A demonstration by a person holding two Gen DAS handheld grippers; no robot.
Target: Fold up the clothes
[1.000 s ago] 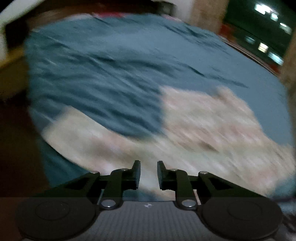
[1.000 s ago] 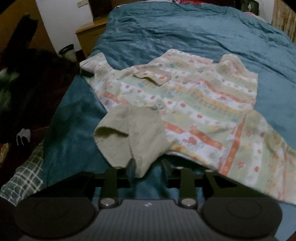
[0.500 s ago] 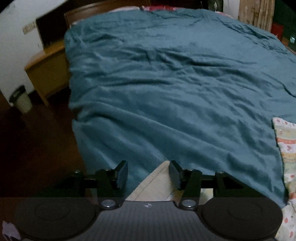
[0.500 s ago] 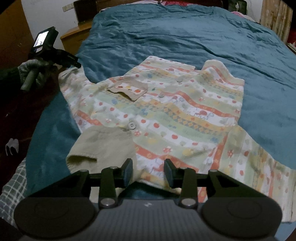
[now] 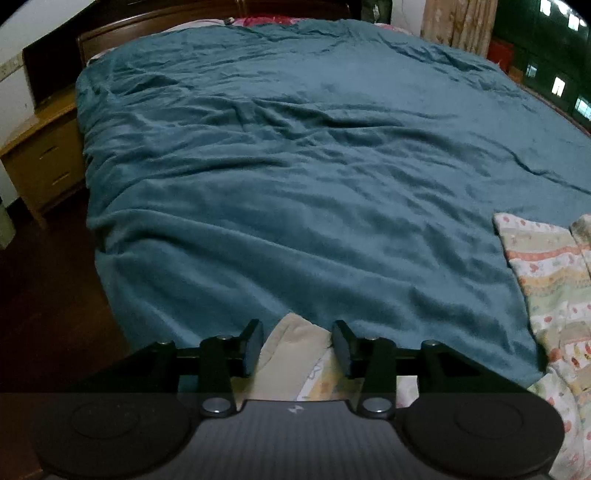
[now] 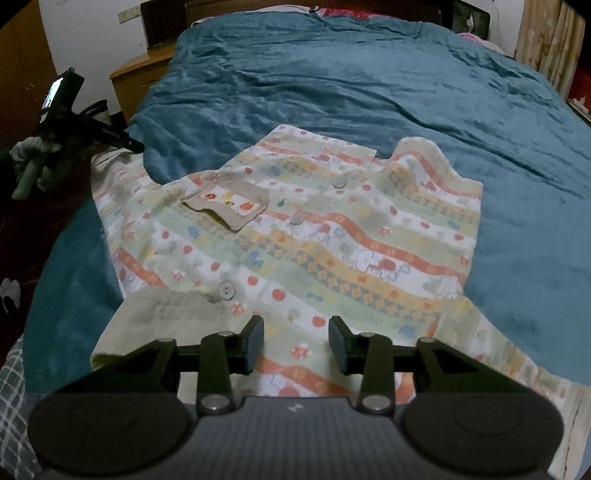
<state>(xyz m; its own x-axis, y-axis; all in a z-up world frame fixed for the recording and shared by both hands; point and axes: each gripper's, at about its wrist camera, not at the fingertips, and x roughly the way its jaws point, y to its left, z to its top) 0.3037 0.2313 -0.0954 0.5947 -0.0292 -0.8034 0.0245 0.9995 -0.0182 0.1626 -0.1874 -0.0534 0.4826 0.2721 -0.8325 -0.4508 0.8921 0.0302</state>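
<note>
A patterned shirt (image 6: 317, 236) is seen laid flat, front up, on a teal blanket (image 6: 369, 85) that covers the bed, buttons and a chest pocket (image 6: 227, 206) visible. The right gripper (image 6: 296, 341) is held low over the shirt's near hem, jaws spread with nothing between them; a beige sleeve cuff (image 6: 155, 317) lies just left of it. The left gripper (image 5: 297, 343) is held at the bed's left edge, jaws spread, with a beige cuff end (image 5: 291, 354) of the garment lying between the fingers; contact with the pads cannot be told. In the right wrist view this gripper is seen at far left, gripped by a gloved hand (image 6: 31, 162), tip at the outstretched sleeve. A wooden nightstand (image 5: 40, 155) is noted beside the headboard (image 5: 155, 26).
</note>
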